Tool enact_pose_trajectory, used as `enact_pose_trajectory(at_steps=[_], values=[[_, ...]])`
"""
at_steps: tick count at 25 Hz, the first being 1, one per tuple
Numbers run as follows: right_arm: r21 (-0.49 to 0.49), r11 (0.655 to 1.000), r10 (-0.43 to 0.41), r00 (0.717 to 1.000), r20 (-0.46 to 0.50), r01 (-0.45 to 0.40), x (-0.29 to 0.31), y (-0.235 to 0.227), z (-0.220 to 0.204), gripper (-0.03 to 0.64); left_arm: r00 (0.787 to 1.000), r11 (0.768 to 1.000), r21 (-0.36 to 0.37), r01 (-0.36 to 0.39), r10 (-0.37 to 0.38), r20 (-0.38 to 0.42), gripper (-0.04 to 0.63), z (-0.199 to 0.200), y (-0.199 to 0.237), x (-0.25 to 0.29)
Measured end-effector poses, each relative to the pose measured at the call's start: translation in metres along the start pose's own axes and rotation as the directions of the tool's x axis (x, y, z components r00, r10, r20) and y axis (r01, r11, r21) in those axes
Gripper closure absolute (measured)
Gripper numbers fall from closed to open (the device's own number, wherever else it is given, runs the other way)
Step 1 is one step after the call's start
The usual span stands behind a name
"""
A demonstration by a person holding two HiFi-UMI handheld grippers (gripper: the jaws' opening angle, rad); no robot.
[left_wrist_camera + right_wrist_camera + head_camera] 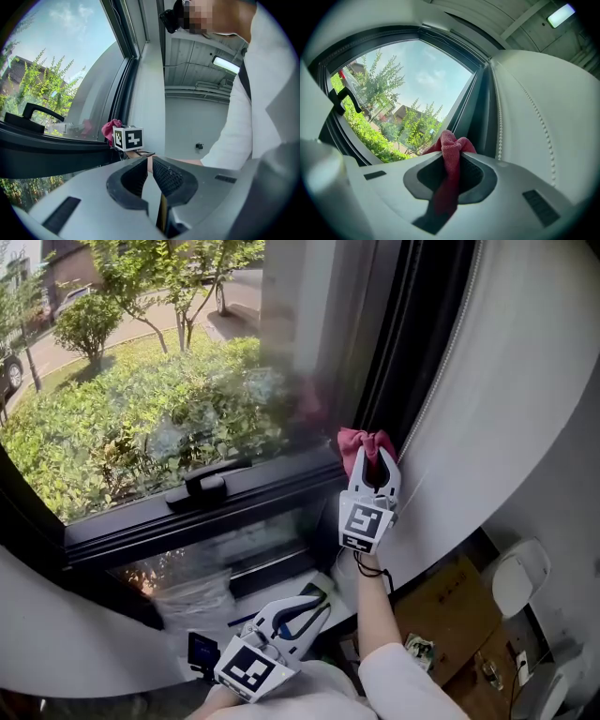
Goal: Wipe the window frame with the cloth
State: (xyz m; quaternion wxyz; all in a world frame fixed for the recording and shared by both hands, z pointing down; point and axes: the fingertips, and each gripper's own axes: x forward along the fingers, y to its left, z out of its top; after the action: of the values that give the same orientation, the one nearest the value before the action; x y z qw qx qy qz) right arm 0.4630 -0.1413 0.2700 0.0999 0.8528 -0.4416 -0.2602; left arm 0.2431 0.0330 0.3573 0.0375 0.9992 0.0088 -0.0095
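The right claw [375,468] is pinching the red cloth [364,442]. Its own view shows the fabric squeezed between the two pads, with a knot bulging past the tips and a tail running back into the throat. The bunch sits straight ahead of the tips, at the lower right corner of the dark frame [262,498], where the bottom rail meets the upright post [412,334]. From the head view the cloth seems to be pressed into that corner, though actual contact can't be confirmed.

From that corner the rail runs long and leftward, slightly downhill in the head view, past the handle [206,488] near its middle. The post climbs away up the right side, just beside a white blind and its bead cord [441,362]. So the cloth lies at one end of both members, and a wipe would probably mean dragging the claw left along the rail or pushing it up the post, keeping the knot leading and its face to the metal.

The left claw [314,607] hangs low, well below the rail and near the person's lap. Its pads are pressed almost together with nothing between them. The right hand is by far the nearer to the frame and already carries the cloth, so the stroke looks to be its job
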Motion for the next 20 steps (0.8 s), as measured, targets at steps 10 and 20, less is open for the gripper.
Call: enact_pose_trajectory(at_steps=[10, 20], values=[[0.005, 1.0, 0.003, 0.999, -0.032, -0.003, -0.006, 0.007, -0.015, 0.557, 1.0, 1.0, 0.0, 0.012, -0.012, -0.004, 0.554, -0.002, -0.002, -0.003], [0.017, 1.0, 0.003, 0.998, -0.058, -0.002, -0.01, 0.013, -0.029, 0.557, 0.999, 0.999, 0.024, 0.03, -0.03, -0.011, 0.554, 0.0, -0.006, -0.003]])
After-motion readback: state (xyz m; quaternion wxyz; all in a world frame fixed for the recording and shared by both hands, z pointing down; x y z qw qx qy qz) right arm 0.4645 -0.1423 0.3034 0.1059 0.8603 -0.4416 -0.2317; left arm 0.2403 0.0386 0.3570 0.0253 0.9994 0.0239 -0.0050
